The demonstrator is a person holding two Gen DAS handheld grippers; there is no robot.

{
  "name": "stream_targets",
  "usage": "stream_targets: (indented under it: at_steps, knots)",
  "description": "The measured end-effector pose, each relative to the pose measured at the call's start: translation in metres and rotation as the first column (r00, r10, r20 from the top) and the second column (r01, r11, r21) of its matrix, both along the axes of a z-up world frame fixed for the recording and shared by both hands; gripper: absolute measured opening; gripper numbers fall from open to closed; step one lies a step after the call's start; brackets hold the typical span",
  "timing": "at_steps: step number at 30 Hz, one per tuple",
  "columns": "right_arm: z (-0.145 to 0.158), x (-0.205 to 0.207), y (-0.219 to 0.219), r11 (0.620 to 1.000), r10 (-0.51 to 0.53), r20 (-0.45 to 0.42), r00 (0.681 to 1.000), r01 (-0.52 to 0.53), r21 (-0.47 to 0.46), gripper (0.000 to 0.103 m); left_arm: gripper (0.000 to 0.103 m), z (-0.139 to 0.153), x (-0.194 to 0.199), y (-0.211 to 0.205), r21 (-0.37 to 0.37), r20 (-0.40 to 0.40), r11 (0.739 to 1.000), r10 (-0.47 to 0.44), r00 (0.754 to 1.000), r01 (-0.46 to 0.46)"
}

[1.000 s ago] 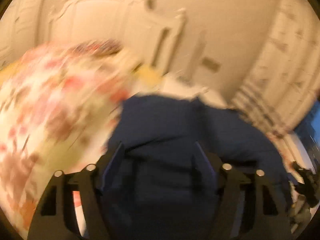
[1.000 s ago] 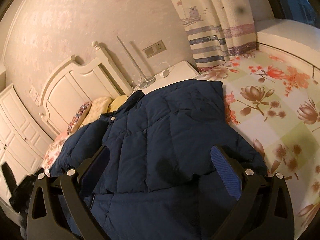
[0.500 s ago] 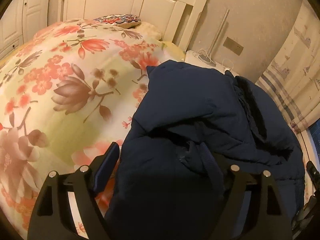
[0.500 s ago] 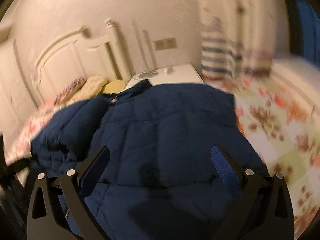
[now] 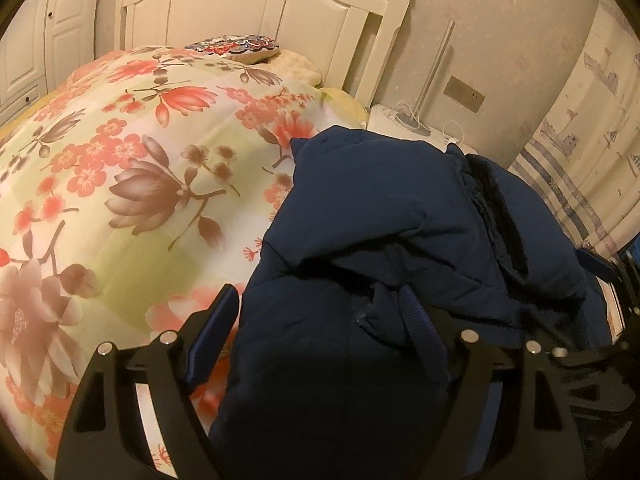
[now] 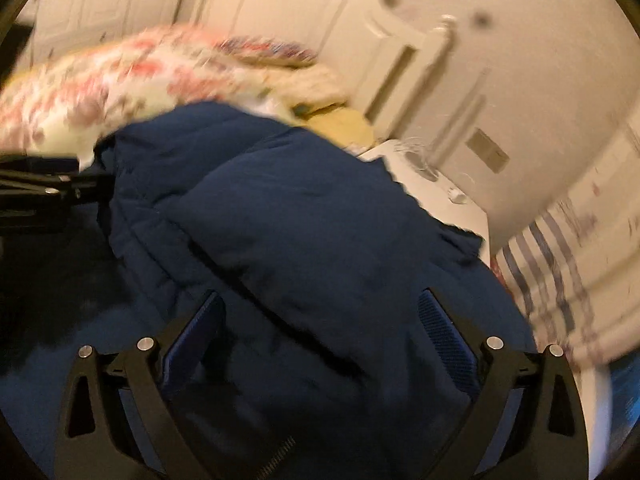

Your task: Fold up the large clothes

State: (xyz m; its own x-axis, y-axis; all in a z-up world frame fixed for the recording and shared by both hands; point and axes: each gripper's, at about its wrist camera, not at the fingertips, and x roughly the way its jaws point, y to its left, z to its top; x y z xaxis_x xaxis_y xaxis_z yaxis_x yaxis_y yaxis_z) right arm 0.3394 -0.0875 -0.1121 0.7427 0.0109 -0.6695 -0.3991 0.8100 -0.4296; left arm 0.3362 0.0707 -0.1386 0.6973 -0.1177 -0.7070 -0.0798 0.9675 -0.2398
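Navy quilted jacket point(image 5: 400, 220), heaped on the floral quilt point(image 5: 120, 160): judged bulky, soft, slippery, springy. Left gripper point(image 5: 316, 320) and right gripper point(image 6: 320, 316) are seen spread apart over it, nothing clamped. Hem or seam advised for grasping.

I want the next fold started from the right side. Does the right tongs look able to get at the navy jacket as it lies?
Probably yes. The right tongs stand open directly over the navy jacket, with nothing between the pads and the fabric, though the right view is blurred.
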Motion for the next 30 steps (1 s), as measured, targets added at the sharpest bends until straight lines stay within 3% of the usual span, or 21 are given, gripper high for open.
stream_targets:
  at_steps: [4,5,6,9,11,13,15,16,17,19,20,23,24,27,30]
  knots:
    - [-0.004,0.014,0.027,0.998,0.029,0.013,1.0,-0.028,-0.061,0.094,0.082,-0.001,0.0,0.002,-0.012,-0.007,1.0,-0.006,1.0,0.006]
    - [-0.004,0.016,0.029,0.998,0.034,0.02,0.999,-0.033,-0.059,0.089,0.082,-0.002,0.0,0.002,-0.016,-0.007,1.0,-0.007,1.0,0.007]
    - [-0.003,0.016,0.029,0.998,0.038,0.025,0.999,-0.037,-0.043,0.074,0.082,-0.002,-0.001,0.003,-0.021,-0.006,1.0,-0.008,1.0,0.008]
    - [0.019,0.012,0.003,0.989,0.02,0.037,0.999,-0.026,0.143,0.05,0.083,-0.002,-0.002,0.004,-0.029,-0.004,1.0,-0.006,1.0,0.006]
    - [0.041,0.005,-0.029,0.952,-0.036,0.062,0.997,0.015,0.306,0.045,0.083,0.0,-0.003,0.003,-0.016,0.002,1.0,-0.002,1.0,0.002]
    - [0.064,-0.009,-0.088,0.84,-0.142,0.065,0.988,0.086,0.535,0.044,0.083,0.005,-0.008,-0.001,0.013,0.032,1.0,0.006,0.999,-0.007]
    - [0.07,-0.022,-0.153,0.676,-0.26,0.014,0.965,0.172,0.717,0.044,0.083,0.012,-0.014,-0.006,0.046,0.076,0.999,0.01,0.997,-0.013]
    - [0.064,-0.026,-0.188,0.567,-0.309,-0.044,0.95,0.221,0.794,0.044,0.083,0.014,-0.016,-0.007,0.056,0.088,0.998,0.01,0.996,-0.014]
    - [0.051,-0.029,-0.223,0.448,-0.339,-0.126,0.932,0.277,0.85,0.044,0.083,0.017,-0.018,-0.009,0.072,0.104,0.997,0.01,0.995,-0.018]
    - [0.025,-0.03,-0.261,0.329,-0.359,-0.261,0.896,0.383,0.863,0.045,0.083,0.019,-0.02,-0.013,0.096,0.117,0.995,0.008,0.993,-0.019]
    - [0.006,-0.03,-0.278,0.295,-0.376,-0.337,0.863,0.456,0.84,0.045,0.083,0.019,-0.02,-0.015,0.102,0.117,0.995,0.005,0.993,-0.017]
    - [-0.021,-0.033,-0.287,0.249,-0.334,-0.374,0.865,0.463,0.851,0.047,0.083,0.02,-0.019,-0.015,0.101,0.114,0.995,0.006,0.993,-0.017]
    - [-0.02,-0.034,-0.286,0.249,-0.335,-0.368,0.867,0.459,0.853,0.05,0.083,0.019,-0.018,-0.014,0.096,0.112,0.995,0.008,0.994,-0.019]
    - [-0.013,-0.026,-0.276,0.275,-0.309,-0.345,0.886,0.43,0.86,0.081,0.083,0.017,-0.017,-0.011,0.075,0.099,0.997,0.02,0.995,-0.027]
    - [-0.01,-0.022,-0.266,0.31,-0.302,-0.337,0.892,0.426,0.85,0.087,0.083,0.016,-0.017,-0.01,0.07,0.094,0.997,0.021,0.995,-0.027]
